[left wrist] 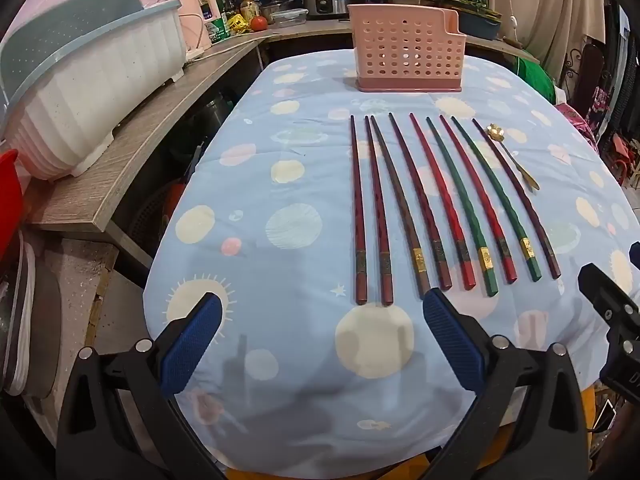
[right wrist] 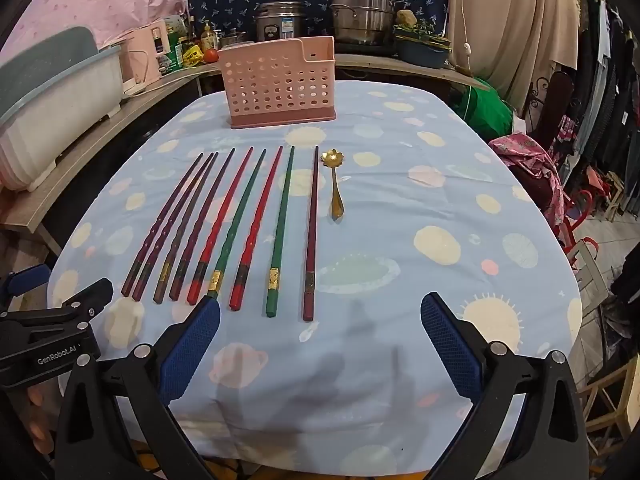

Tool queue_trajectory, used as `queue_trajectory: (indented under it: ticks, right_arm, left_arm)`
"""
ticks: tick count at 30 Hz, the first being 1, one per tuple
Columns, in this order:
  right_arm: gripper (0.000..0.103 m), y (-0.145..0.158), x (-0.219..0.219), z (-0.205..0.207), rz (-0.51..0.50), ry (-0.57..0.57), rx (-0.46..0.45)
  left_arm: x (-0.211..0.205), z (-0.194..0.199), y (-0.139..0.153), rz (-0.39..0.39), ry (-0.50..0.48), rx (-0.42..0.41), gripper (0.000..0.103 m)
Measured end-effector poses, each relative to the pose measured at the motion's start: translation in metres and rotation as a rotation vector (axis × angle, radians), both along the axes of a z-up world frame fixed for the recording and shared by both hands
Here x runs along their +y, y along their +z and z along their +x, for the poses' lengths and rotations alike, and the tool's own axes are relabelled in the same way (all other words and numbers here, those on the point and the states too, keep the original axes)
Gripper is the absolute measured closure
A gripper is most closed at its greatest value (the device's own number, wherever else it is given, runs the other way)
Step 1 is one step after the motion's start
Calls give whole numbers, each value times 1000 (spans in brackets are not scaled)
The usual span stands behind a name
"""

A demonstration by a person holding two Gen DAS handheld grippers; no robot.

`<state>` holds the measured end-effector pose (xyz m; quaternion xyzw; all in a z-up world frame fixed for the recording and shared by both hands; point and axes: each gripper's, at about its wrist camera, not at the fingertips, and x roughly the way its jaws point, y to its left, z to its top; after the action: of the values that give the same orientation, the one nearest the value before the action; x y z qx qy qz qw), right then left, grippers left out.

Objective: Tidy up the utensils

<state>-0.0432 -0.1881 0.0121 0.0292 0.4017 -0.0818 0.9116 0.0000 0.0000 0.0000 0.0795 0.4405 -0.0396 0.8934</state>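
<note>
Chopsticks (right wrist: 224, 228) are lying in a fanned row on the middle of the table, thick banded ends toward the near edge and tips pointing at the pink perforated holder (right wrist: 280, 84) standing upright at the far end. That layout looks deliberate: each stick is sitting apart from its neighbours, except the two leftmost, which are lying almost touching, so a pair of fingers could likely close on one thick end at a time. A small gold spoon (right wrist: 335, 184) is resting just right of the row, bowl toward the holder.

Both grippers are hovering over the near edge, angled downward, each with its blue pads spread wide and nothing between them. The left gripper (left wrist: 322, 312) is sitting near the left sticks' ends, the right gripper (right wrist: 320, 316) near the rightmost ones (its neighbour is showing at the left of its view).

Bare blue patterned tablecloth (right wrist: 420, 200) is stretching right of the spoon, giving open room; a shelf with a white dish rack (left wrist: 92, 92) is crowding the left side
</note>
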Motion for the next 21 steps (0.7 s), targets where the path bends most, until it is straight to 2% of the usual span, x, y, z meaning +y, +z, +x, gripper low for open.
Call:
queue_trajectory:
  ticks: [21]
  right_arm:
    - [7,3,2,-2,12,2,-3]
  left_arm:
    - [1,1,-1,7,6,-7,7]
